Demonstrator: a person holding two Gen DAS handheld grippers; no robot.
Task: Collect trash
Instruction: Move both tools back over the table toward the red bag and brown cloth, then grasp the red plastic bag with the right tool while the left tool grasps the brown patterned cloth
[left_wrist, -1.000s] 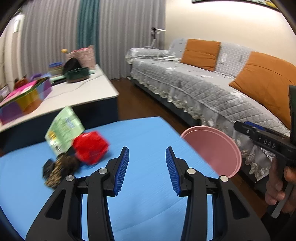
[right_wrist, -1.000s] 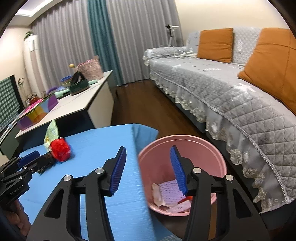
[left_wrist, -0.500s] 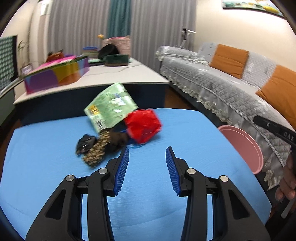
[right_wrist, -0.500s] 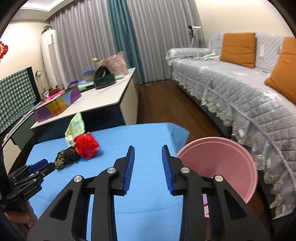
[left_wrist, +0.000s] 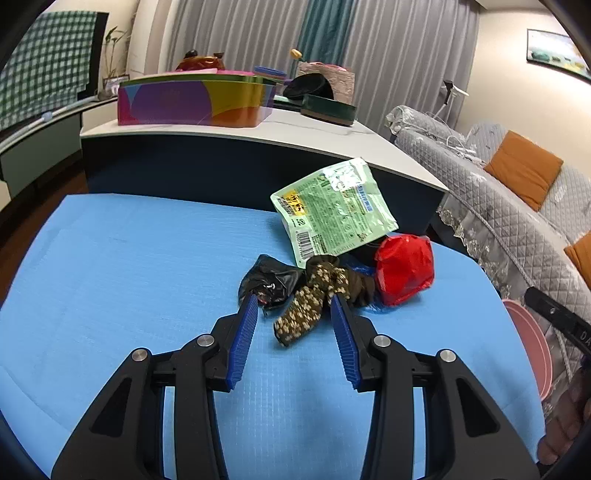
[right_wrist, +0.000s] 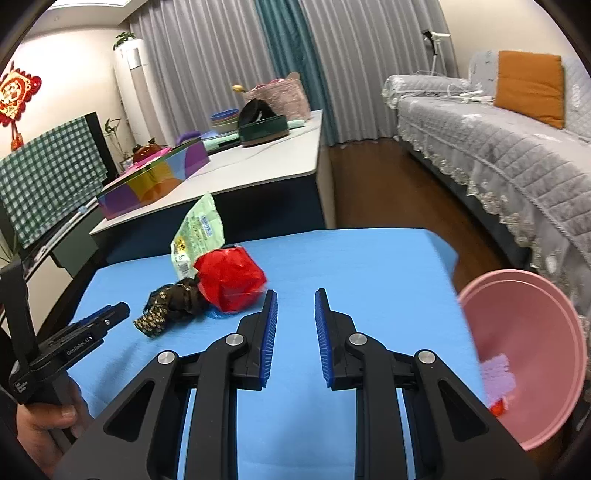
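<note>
- Your left tongs stand open, straddling the patterned scrap in the trash pile on the bench, lined up to pinch it.
- Your right tongs, empty, have just been closing, gap narrow, beside the red wad.
- The pink bin waits by the bench's right edge for drops.

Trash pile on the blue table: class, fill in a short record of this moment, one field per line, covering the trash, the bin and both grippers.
surface: blue table
trash on table: green packet, red wrapper, black bag, patterned cloth, all bunched together
bin: pink bin off the table's right edge, scraps inside
left gripper: open, tips either side of the cloth and bag, nothing gripped
right gripper: jaws have just been closing, a gap left, nothing between them, beside the red wrapper
</note>
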